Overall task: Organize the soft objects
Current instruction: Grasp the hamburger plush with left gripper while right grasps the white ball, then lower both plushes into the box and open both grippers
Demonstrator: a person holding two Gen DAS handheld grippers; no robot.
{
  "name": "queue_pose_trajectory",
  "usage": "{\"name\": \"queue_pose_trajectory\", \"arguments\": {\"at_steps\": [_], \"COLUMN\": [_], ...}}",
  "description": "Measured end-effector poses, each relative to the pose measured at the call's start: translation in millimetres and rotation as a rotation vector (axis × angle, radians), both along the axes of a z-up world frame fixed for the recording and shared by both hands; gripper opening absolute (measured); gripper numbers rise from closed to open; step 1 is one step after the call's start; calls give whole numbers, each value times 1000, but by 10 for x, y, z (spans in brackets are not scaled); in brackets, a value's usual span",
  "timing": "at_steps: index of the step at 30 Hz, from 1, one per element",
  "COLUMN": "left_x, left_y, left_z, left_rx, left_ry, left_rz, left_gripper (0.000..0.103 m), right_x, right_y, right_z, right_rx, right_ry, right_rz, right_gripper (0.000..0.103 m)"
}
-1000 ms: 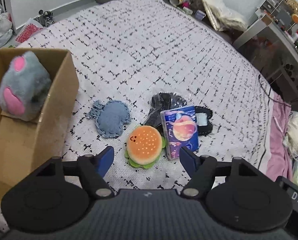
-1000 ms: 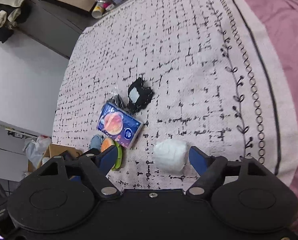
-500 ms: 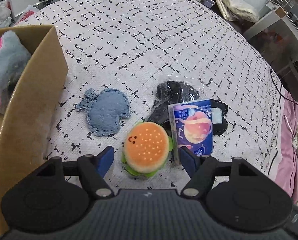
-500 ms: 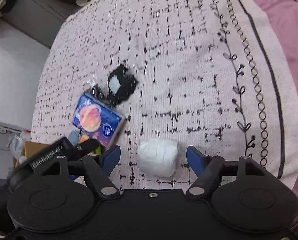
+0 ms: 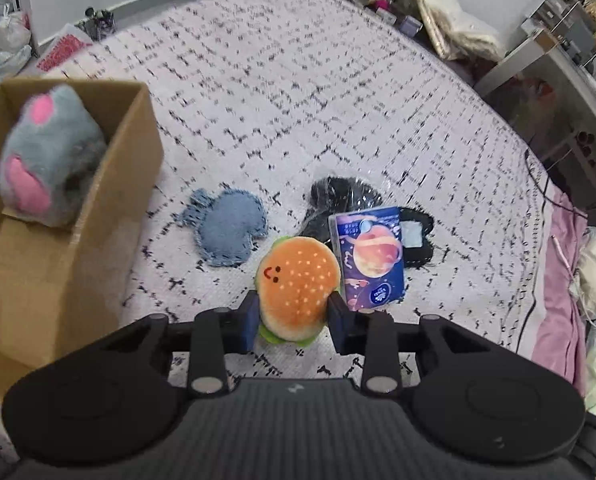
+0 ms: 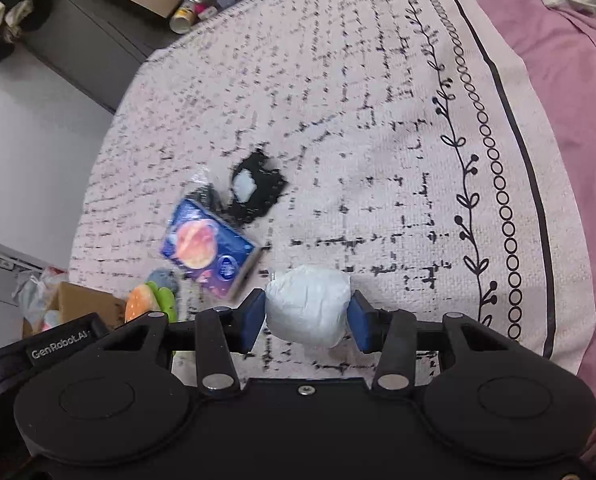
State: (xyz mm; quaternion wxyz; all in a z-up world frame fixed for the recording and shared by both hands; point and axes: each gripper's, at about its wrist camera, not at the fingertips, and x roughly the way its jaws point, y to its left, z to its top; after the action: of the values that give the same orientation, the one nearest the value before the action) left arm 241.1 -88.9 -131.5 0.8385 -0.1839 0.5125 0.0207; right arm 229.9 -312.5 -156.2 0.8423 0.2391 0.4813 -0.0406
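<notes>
Both claws are closing, the left gripper (image 5: 291,317) pinching a round orange burger plush (image 5: 296,288) and the right gripper (image 6: 306,322) a white wrapped soft bundle (image 6: 308,305); either squashy thing could squirm free when lifted.

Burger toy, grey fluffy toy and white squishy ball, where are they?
burger toy (image 5: 298,280), left wrist view, on its orange bun top.
grey fluffy toy (image 5: 49,152), left wrist view, on its grey fur.
white squishy ball (image 6: 308,305), right wrist view, on its middle.
</notes>
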Motion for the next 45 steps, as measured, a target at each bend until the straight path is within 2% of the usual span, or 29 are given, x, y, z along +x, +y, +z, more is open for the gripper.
{"name": "queue_pose_trajectory", "arguments": {"at_steps": [12,14,20,25,38,45], "left_x": [-342,-394,-542,-671,-854,-896], "left_y": [264,297,431,628,1157,1493], "left_z": [517,596,775,905,1068,1057], "left_rx": [-18,-18,-11,-6,10,6], "left_ry": [-75,-92,-127,-148,-183,-191], "left_rz": [12,6,-1,9,51,101], "left_gripper": [34,34,34,34,34,34], "right_x": [-239,-284,-362,-403,-549,-578], "right_y": [183,241,385,506,971,1270], "right_z": [364,440,601,663,850,891], "right_rx": [-10,-36,-54,-65,-85,-73], "right_ry": [-134,-169,-257,-291,-375,-426], "right_rz": [82,105,154,176,267,296], "right_gripper": [44,44,44,45,45,44]}}
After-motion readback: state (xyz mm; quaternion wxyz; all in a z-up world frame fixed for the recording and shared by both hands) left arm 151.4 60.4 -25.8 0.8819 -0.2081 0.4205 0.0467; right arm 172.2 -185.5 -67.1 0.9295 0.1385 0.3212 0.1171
